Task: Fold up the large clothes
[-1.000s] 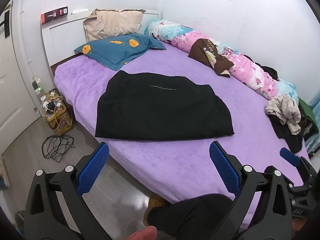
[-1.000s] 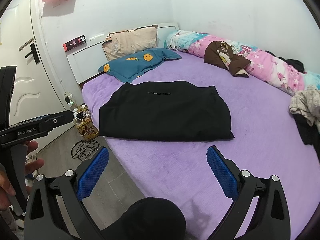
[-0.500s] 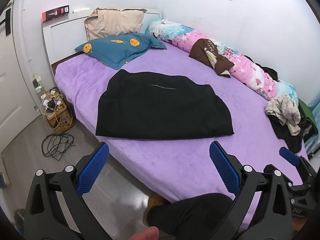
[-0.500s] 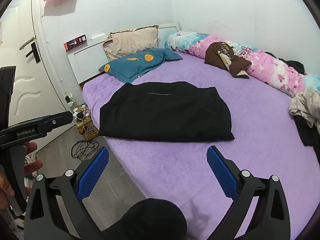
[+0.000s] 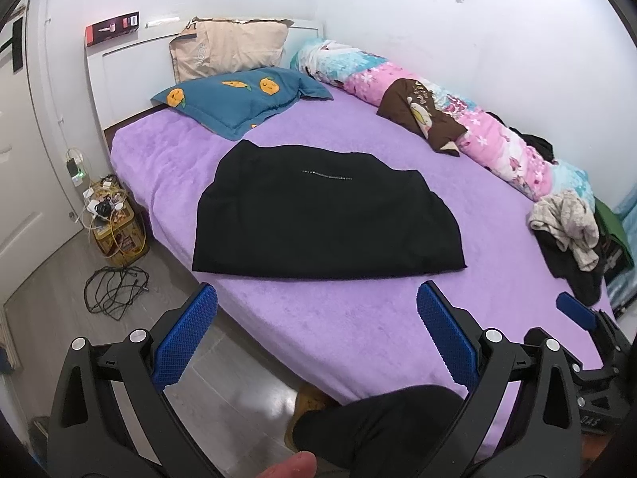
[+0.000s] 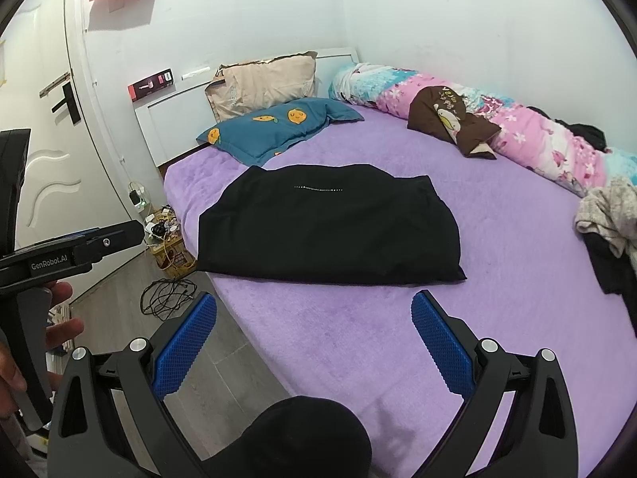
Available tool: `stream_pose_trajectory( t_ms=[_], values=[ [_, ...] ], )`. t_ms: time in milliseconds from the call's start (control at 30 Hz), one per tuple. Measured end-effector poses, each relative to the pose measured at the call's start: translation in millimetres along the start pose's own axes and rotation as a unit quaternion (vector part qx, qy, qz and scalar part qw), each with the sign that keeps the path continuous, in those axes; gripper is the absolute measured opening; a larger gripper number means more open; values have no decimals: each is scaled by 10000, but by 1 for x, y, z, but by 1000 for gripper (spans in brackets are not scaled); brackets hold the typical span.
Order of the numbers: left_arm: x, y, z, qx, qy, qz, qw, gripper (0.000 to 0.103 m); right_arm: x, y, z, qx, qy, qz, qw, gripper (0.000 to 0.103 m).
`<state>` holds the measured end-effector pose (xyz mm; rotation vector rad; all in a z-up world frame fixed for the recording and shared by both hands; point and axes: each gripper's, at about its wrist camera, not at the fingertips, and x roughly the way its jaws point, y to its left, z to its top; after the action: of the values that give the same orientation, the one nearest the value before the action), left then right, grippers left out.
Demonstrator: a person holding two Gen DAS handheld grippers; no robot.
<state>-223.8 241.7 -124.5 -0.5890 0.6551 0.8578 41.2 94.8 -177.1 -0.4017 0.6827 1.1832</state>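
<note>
Your left tongs (image 5: 316, 332) and right tongs (image 6: 314, 332) are gaping wide, empty, hovering short of the flat, seemingly part-folded black cloth garment (image 5: 326, 215) on the purple plush bed (image 5: 358, 318).

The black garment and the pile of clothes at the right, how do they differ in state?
The black garment lies flat and spread out mid-bed; the pile of clothes is crumpled in a heap by the bed's edge. The garment is a single black piece; the pile mixes beige and dark fabric. Both rest on the purple bed.

- I see a bed (image 5: 358, 318) with a purple cover.
- A black top (image 5: 326, 215) lies flat on it.
- A blue pillow (image 5: 243, 99) and a clothes pile (image 5: 569, 223) lie on it too.
</note>
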Motion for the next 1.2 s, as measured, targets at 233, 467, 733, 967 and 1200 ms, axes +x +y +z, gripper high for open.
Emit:
stream_pose_trajectory(
  t_ms=[233,467,733,967,1200],
  values=[
    [-1,3,2,3,58,58,10000,97,-2,1,0,-26,-9,-15,10000,96],
    [-1,3,2,7,43,66,10000,97,-1,-1,-1,-13,-10,-15,10000,96],
    [1,5,1,26,22,68,10000,97,-1,-1,-1,-15,-4,-12,10000,96],
    [3,6,2,29,60,123,9999,97,-1,-1,-1,-16,-1,-13,10000,96],
    [1,4,1,46,34,152,9999,97,-1,-1,-1,-13,-9,-9,10000,96]
  ],
)
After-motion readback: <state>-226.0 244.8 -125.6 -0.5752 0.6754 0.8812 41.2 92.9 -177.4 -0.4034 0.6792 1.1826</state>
